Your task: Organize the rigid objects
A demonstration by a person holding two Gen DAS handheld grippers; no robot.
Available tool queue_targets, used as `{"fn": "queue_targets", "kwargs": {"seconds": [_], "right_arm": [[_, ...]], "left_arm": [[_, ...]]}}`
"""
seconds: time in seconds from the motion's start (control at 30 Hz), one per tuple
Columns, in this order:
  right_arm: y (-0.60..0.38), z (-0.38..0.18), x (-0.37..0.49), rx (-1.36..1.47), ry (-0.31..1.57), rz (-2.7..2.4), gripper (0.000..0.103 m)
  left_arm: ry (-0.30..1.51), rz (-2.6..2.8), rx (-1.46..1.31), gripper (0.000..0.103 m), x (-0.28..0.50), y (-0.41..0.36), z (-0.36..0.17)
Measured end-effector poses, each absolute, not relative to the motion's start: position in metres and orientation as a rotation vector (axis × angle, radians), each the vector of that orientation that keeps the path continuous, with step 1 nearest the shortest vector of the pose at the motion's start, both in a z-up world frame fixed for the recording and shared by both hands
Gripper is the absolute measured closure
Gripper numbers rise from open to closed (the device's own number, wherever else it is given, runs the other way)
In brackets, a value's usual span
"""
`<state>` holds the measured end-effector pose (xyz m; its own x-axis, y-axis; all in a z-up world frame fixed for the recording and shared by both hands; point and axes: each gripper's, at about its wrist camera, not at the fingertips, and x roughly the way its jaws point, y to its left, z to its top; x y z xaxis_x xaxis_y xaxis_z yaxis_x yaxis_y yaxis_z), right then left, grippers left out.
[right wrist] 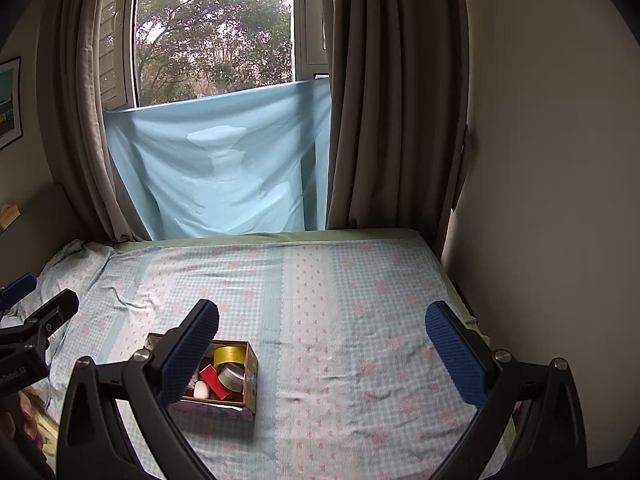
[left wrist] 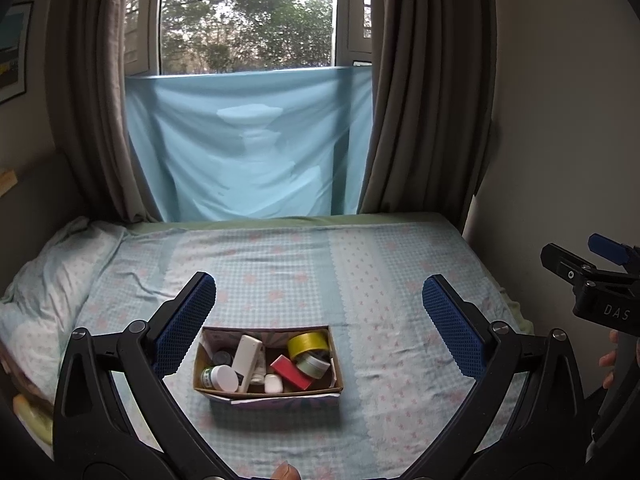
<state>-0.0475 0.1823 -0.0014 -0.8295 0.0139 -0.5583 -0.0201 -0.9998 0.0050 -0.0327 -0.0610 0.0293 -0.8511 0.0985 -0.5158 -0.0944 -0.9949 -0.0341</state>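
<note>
My left gripper point(left wrist: 320, 320) and right gripper point(right wrist: 322, 348) gape wide, empty; the crowded box point(left wrist: 267, 394) below-ahead could tip if I snag its wall.

This is a bedroom in a home. A bed point(right wrist: 340, 320) fills the floor space, covered with a checked sheet point(left wrist: 280, 272) printed with pink flowers, and a pillow point(left wrist: 52, 280) lies at its left side. Behind it, grey-brown curtains point(left wrist: 424, 100) frame a window point(left wrist: 248, 16) that looks onto trees, its lower half covered by a light-blue cloth point(left wrist: 248, 144). A framed picture point(left wrist: 14, 52) hangs on the left wall.
</note>
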Motion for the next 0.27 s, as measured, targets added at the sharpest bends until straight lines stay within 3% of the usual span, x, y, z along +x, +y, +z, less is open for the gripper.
{"fn": "queue_targets", "kwargs": {"seconds": [0.27], "right_arm": [[0.1791, 0.0003, -0.0488, -0.902, 0.015, 2.987, 0.0]], "left_arm": [[-0.025, 2.979, -0.743, 0.0, -0.0287, -0.0624, 0.0348]]}}
